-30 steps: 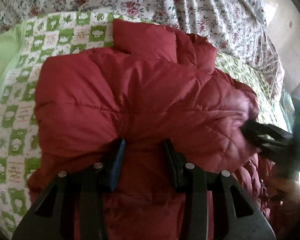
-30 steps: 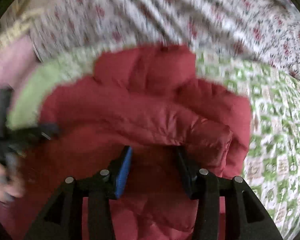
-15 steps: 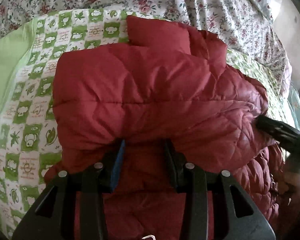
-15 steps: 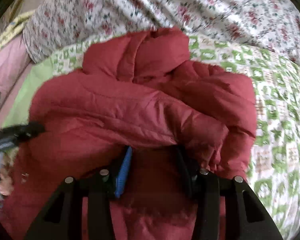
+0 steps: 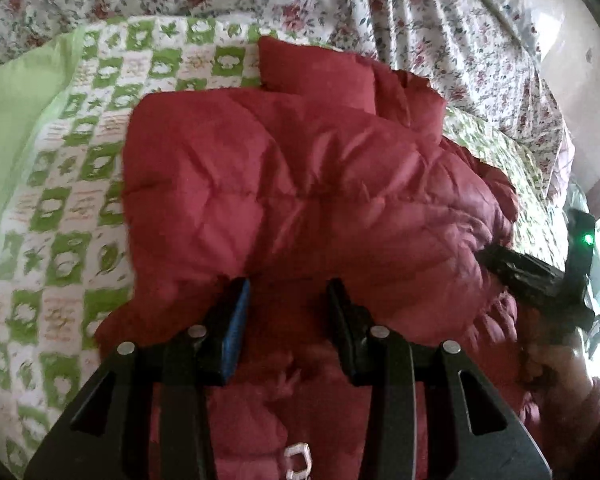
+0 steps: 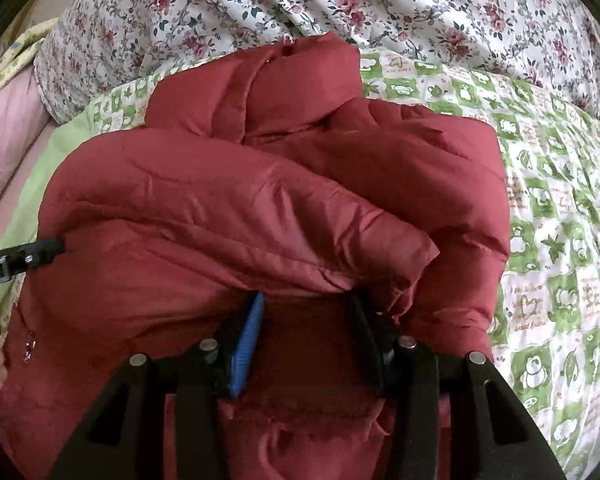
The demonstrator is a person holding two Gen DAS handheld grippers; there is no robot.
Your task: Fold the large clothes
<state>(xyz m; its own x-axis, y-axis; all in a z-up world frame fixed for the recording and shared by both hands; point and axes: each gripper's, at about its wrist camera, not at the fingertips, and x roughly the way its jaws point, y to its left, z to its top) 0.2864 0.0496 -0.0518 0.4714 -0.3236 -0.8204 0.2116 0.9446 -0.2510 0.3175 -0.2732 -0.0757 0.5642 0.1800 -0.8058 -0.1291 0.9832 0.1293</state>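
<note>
Between the jaws of the left gripper (image 5: 286, 308) a thick roll of the red puffer jacket (image 5: 300, 184) is clamped, and the same is seen at the right gripper (image 6: 306, 320): its jaws are clenched on the folded edge of the jacket, fabric bulging over both fingers. The jacket is spread across the green-checked quilt (image 5: 60, 208) on the bed, its hood end toward the floral sheet (image 6: 380, 4) at the far edge. The padding is judged soft, bulky and light, with a slick shell that is likely to slip and spring back open. A deep bite on doubled layers along the near hem, at both corners, is judged the safest hold.
</note>
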